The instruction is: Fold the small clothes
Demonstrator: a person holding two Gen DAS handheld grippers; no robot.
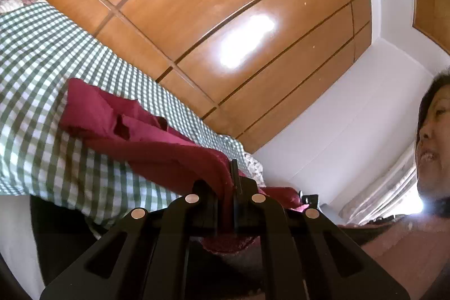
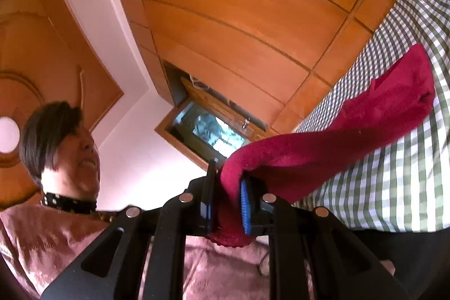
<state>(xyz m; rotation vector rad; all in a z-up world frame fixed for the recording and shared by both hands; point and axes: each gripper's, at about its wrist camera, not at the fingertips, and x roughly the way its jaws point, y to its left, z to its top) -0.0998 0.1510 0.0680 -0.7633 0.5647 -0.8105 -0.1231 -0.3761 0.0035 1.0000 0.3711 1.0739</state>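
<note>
A dark red garment is lifted off the green checked bed, stretched between both grippers. In the left wrist view my left gripper is shut on one bunched edge of the red garment, the cloth running away to the left over the bed. In the right wrist view my right gripper is shut on another edge of the red garment, with blue pads pressing the fabric; the cloth trails to the upper right over the checked bed. The far end of the garment hangs folded and partly hidden.
A wooden wardrobe with glossy panels fills the background behind the bed. A person in a pink top stands close to both grippers. A white wall and a curtained window lie to the right.
</note>
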